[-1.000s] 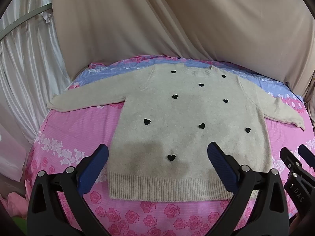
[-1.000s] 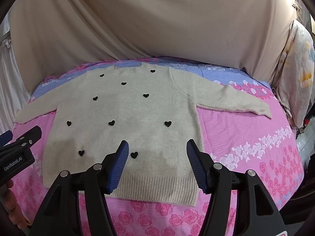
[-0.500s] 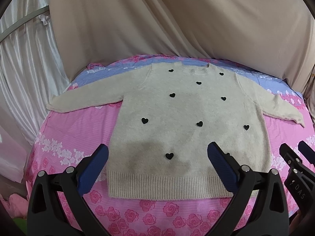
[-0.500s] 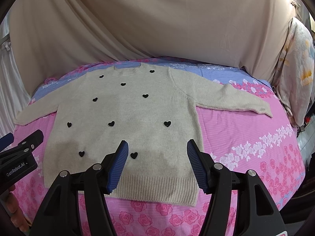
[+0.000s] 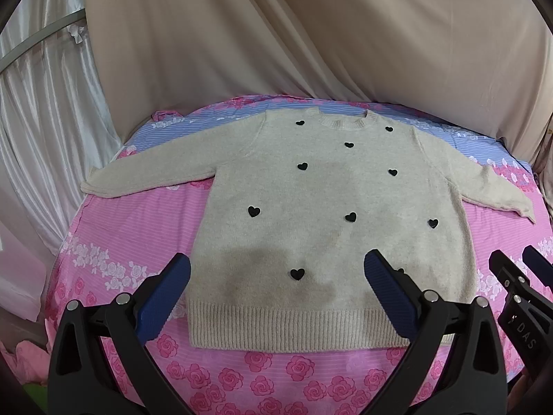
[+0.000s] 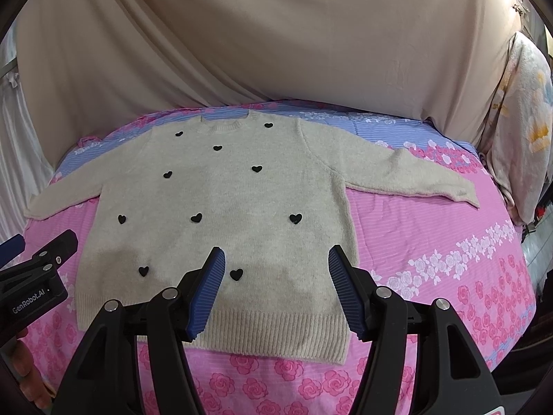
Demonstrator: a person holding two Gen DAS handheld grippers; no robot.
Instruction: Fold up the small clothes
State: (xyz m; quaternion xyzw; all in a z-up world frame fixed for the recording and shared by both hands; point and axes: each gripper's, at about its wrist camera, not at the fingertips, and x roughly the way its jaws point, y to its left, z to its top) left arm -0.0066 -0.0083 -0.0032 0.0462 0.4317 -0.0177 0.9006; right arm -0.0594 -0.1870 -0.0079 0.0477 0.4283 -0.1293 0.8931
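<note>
A small beige knit sweater (image 5: 328, 214) (image 6: 221, 207) with black hearts lies flat and face up on the pink floral bed sheet (image 5: 131, 235) (image 6: 432, 242), both sleeves spread out sideways and its ribbed hem nearest me. My left gripper (image 5: 276, 269) hovers above the hem, open wide, nothing between its blue pads. My right gripper (image 6: 273, 259) hangs above the hem's right half, open and empty too. Each gripper shows at the edge of the other's view: the right gripper (image 5: 518, 263), the left gripper (image 6: 45, 245).
A beige drape (image 5: 311, 34) hangs behind the bed and white curtains (image 5: 41, 121) stand at the left. A patterned blanket (image 6: 525, 121) hangs at the far right. A hand (image 6: 24, 373) shows at the lower left of the right wrist view.
</note>
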